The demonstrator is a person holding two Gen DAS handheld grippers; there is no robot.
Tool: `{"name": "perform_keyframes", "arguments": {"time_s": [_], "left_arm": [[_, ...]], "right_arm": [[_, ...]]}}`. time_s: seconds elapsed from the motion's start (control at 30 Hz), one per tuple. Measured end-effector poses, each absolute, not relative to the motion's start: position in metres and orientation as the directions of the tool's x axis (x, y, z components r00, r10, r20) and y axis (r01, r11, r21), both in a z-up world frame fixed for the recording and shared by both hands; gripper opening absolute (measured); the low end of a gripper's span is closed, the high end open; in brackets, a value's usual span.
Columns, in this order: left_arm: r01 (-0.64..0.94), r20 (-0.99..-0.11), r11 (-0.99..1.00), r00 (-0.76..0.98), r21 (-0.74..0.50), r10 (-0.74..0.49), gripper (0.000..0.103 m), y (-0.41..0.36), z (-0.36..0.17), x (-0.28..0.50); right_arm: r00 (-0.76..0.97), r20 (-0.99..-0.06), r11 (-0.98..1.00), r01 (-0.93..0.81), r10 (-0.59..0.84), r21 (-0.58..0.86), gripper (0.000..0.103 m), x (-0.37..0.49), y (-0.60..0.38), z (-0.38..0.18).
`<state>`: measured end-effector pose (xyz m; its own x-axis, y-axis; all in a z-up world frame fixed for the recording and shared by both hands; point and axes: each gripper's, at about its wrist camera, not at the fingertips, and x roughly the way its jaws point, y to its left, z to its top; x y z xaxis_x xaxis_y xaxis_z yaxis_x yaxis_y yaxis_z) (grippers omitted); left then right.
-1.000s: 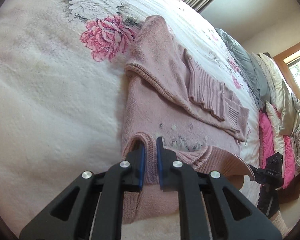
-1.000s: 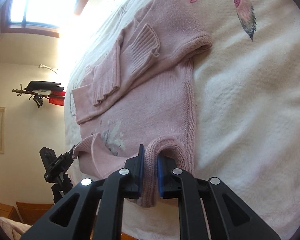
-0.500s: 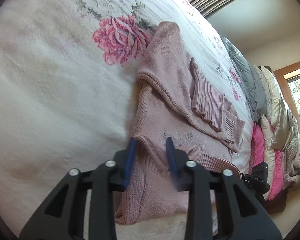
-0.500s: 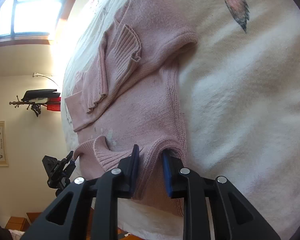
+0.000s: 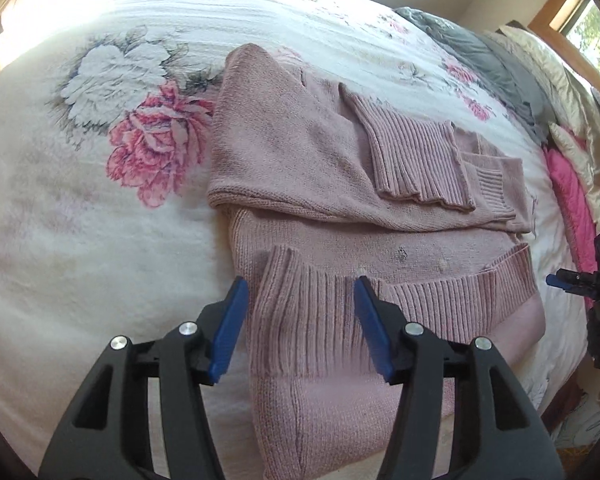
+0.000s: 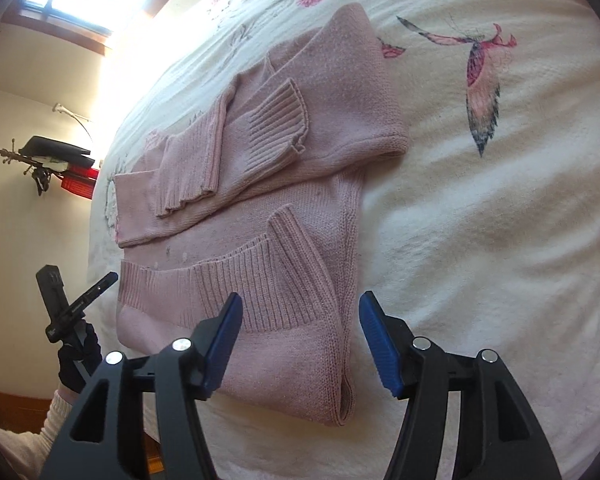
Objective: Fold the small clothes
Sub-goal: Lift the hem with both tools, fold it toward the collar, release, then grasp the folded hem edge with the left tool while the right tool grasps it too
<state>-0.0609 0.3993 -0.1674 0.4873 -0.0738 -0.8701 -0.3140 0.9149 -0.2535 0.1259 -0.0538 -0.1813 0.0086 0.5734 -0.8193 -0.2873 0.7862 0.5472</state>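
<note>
A: Where does the pink sweater (image 5: 340, 184) lie?

B: Flat on the floral bedspread (image 5: 80, 220), near the bed's edge. Both sleeves (image 5: 416, 168) are crossed over the chest, and the ribbed hem (image 5: 380, 292) is turned up onto the body in a short first fold.

A: And the tools?

B: The left gripper (image 5: 298, 326) has its blue fingers wide apart, holding nothing, one to each side of the hem's corner. The right gripper (image 6: 300, 334) is just as open, straddling the other side edge of the sweater (image 6: 300, 184). Neither touches the knit, as far as I can judge.

A: So what does the step want?

B: I'd say the bottom fold needs carrying further up, toward the sleeves. Take each folded corner low, catching both layers, and close fully before lifting. Move both hands together at the same height so the crease stays straight. Set it down just short of the cuffs and don't drag them askew.

A: Anything you can't make out?

B: The nearest edge of the sweater sits behind the gripper bodies in both views. The neckline isn't visible, and the sleeves probably cover it. The greyish marks (image 5: 402, 254) on the front could be a faded print or stains. The window glare washes out the far end of the bed in the right view.
</note>
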Motion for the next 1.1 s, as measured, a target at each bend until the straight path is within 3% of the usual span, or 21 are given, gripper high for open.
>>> {"name": "perform_keyframes", "arguments": {"time_s": [0.17,0.23,0.3,0.37,0.53,0.63,0.83,0.87,0.9,0.93,0.97,1.0,1.1], "left_arm": [[-0.286,-0.898,0.934,0.434,-0.212,-0.071,0.048,0.395,-0.181,-0.043],[-0.287,-0.905,0.936,0.419,-0.205,-0.069,0.040,0.395,-0.186,-0.041],[-0.288,-0.907,0.936,0.416,-0.202,-0.068,0.019,0.395,-0.187,-0.042],[-0.283,-0.901,0.935,0.428,-0.215,-0.078,0.012,0.394,-0.185,-0.045],[-0.241,-0.881,0.947,0.466,-0.212,-0.078,0.011,0.382,-0.173,-0.053],[-0.238,-0.894,0.951,0.441,-0.197,-0.075,0.012,0.379,-0.181,-0.050],[-0.275,-0.897,0.932,0.431,-0.238,-0.101,0.028,0.389,-0.195,-0.039],[-0.278,-0.899,0.932,0.427,-0.233,-0.098,0.027,0.389,-0.197,-0.038],[-0.277,-0.901,0.932,0.422,-0.233,-0.099,0.025,0.389,-0.198,-0.038],[-0.276,-0.902,0.933,0.421,-0.230,-0.098,0.024,0.389,-0.198,-0.038],[-0.270,-0.901,0.935,0.421,-0.231,-0.102,0.009,0.388,-0.196,-0.038],[-0.260,-0.899,0.936,0.424,-0.238,-0.111,0.009,0.387,-0.194,-0.039],[-0.233,-0.869,0.930,0.472,-0.285,-0.148,0.009,0.384,-0.180,-0.048]], "right_arm": [[0.018,-0.821,0.785,-0.308,0.570,0.538,0.062,0.127,-0.050,-0.181],[0.027,-0.828,0.789,-0.324,0.560,0.522,0.062,0.127,-0.049,-0.179],[0.041,-0.840,0.795,-0.352,0.541,0.495,0.062,0.128,-0.046,-0.177],[0.055,-0.851,0.796,-0.388,0.523,0.464,0.062,0.129,-0.041,-0.174],[0.120,-0.884,0.788,-0.517,0.452,0.333,0.064,0.132,-0.016,-0.169],[0.113,-0.879,0.761,-0.559,0.463,0.329,0.064,0.138,-0.001,-0.172],[0.047,-0.912,0.730,-0.618,0.406,0.293,0.064,0.146,0.032,-0.197],[0.037,-0.919,0.730,-0.621,0.392,0.286,0.058,0.147,0.034,-0.204],[0.016,-0.921,0.725,-0.622,0.389,0.295,0.043,0.147,0.036,-0.210],[0.003,-0.925,0.724,-0.624,0.380,0.295,0.034,0.147,0.037,-0.214],[0.004,-0.926,0.717,-0.634,0.378,0.290,0.020,0.144,0.038,-0.214],[0.001,-0.919,0.702,-0.646,0.395,0.300,0.010,0.141,0.037,-0.212],[0.004,-0.887,0.677,-0.648,0.461,0.349,0.010,0.135,0.029,-0.196]]}}
